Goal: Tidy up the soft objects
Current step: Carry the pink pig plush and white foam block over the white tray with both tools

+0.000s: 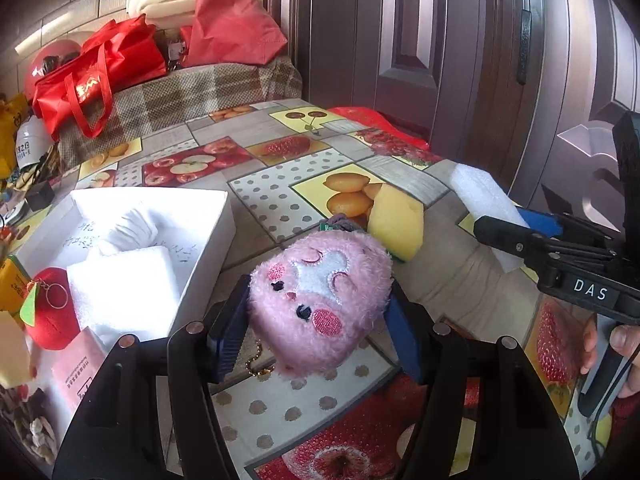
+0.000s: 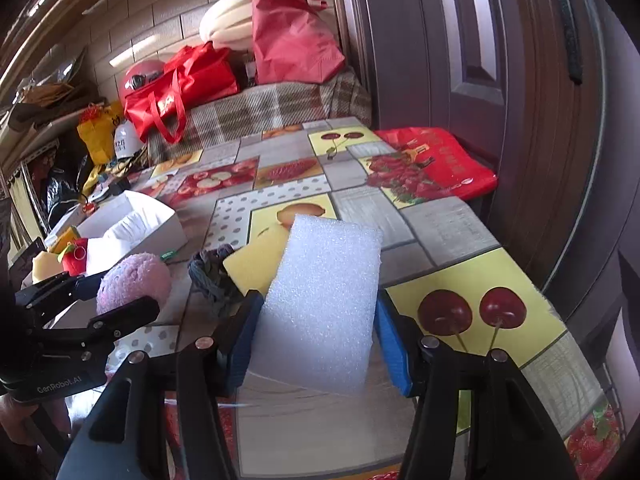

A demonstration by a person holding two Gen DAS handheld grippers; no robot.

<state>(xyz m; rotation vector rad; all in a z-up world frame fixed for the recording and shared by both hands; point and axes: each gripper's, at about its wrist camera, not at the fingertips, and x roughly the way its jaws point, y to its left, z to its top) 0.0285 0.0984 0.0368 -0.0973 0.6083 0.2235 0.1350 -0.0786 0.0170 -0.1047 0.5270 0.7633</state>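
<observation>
**On the fruit-print tabletop: a plush in one gripper, foam in the other**

On the tabletop [image 1: 280, 208], the left gripper [image 1: 318, 322] has its jaws pinching a pink plush toy [image 1: 320, 304] from both sides; the embroidered face points up and a gold bead chain [image 1: 256, 364] hangs beneath it. Just behind the plush lie a yellow sponge [image 1: 396, 224] and a grey knitted piece [image 2: 212, 276], the two touching. To the left stands an open white box [image 1: 208, 240] holding a white foam block [image 1: 124, 292], with a red apple-shaped plush [image 1: 52, 312] against the box's near corner. On the right side, the right gripper [image 2: 316, 340] has its jaws pressed against the edges of a white foam sheet [image 2: 324, 300], held tilted, its far end over the yellow sponge. Red bags [image 2: 184, 80] sit on a plaid-covered surface beyond the tabletop.
</observation>
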